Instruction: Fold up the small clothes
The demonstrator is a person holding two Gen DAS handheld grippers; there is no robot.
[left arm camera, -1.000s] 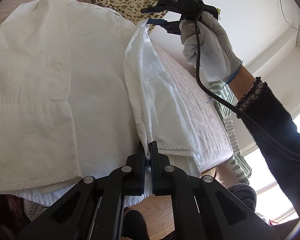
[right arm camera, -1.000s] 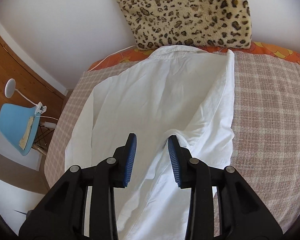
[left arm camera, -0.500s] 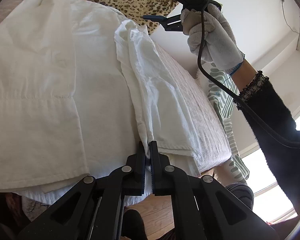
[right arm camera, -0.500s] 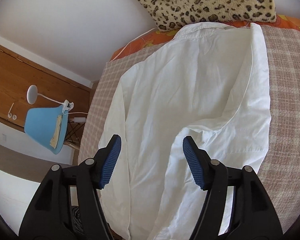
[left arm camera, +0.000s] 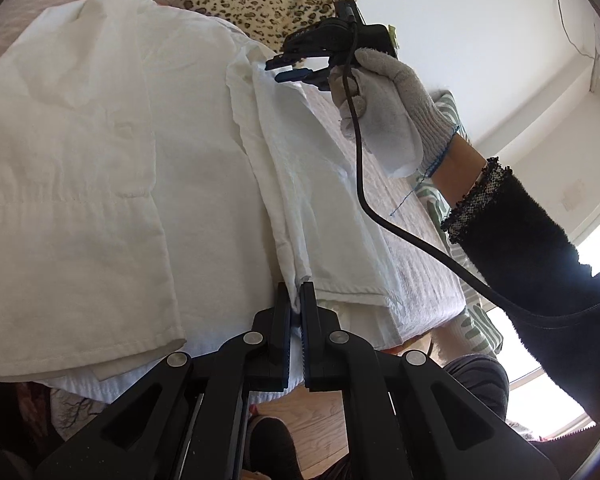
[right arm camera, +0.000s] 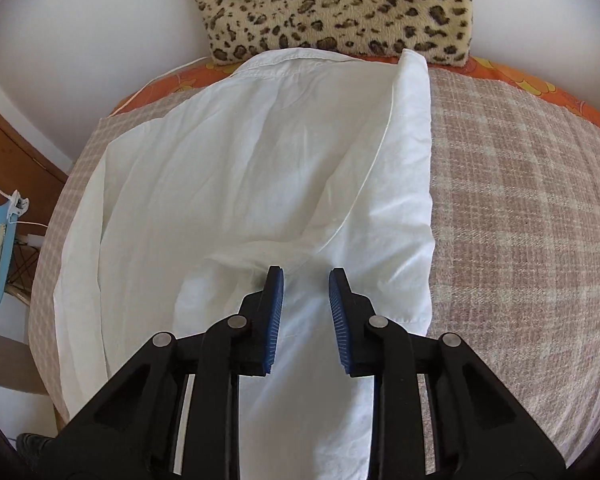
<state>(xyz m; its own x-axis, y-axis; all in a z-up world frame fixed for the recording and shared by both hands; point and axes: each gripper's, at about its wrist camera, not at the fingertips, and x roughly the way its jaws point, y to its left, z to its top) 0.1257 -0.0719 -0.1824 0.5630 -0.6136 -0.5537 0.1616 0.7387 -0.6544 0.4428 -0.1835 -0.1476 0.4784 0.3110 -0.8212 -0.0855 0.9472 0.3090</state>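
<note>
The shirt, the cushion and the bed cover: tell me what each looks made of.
Shirt: thin matte woven cloth, likely cotton; it creases softly.
Cushion: plush leopard-print pile, probably synthetic; fuzzy nap.
Bed cover: coarse woven plaid, visible weave.

Left gripper (left arm camera: pixel 296 296): jaws pressed together on a fold of white cloth, pointing downward. Right gripper (right arm camera: pixel 305 280): jaws have just been closing, a gap remains, angled steeply down above the cloth (pads not pressing). Right hand (left arm camera: pixel 384 104) gloved, dark sleeve (left arm camera: pixel 540 264) behind.
</note>
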